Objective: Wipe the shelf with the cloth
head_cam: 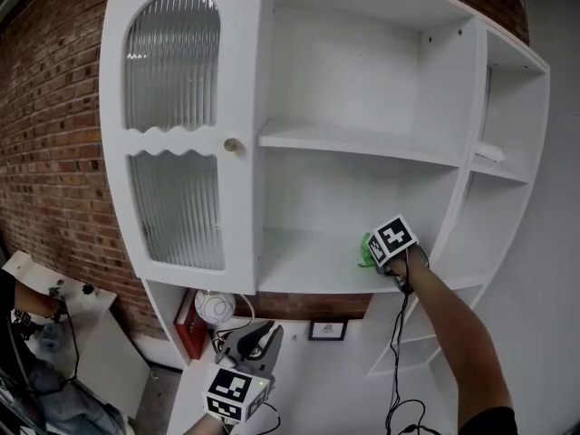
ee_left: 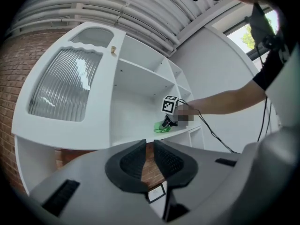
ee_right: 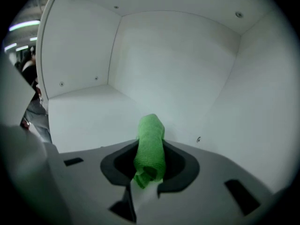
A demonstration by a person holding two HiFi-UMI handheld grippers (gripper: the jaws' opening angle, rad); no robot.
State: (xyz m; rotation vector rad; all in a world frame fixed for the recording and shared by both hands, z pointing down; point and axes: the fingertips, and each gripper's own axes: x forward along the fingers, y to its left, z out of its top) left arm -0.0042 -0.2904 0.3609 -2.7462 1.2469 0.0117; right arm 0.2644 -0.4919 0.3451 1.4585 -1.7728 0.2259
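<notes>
A green cloth (head_cam: 366, 250) rests on the lower white shelf (head_cam: 299, 265) of the cabinet, near its right rear corner. My right gripper (head_cam: 379, 254) is shut on the cloth, which sticks out forward between the jaws as a rolled wad (ee_right: 151, 135) toward the shelf's back wall. In the left gripper view the cloth (ee_left: 161, 128) lies on the shelf board (ee_left: 136, 128) under the right gripper (ee_left: 168, 123). My left gripper (head_cam: 258, 341) hangs low in front of the cabinet, below the shelf. Its jaws (ee_left: 149, 143) are shut with nothing between them.
The ribbed-glass door (head_cam: 177, 125) with a brass knob (head_cam: 232, 145) stands at the left of the open compartment. An upper shelf (head_cam: 362, 141) lies above and narrow side shelves (head_cam: 494, 157) to the right. Below are a red item (head_cam: 188, 324), a white ball-like thing (head_cam: 215, 307) and a small framed picture (head_cam: 327, 331). Behind is a brick wall (head_cam: 54, 152).
</notes>
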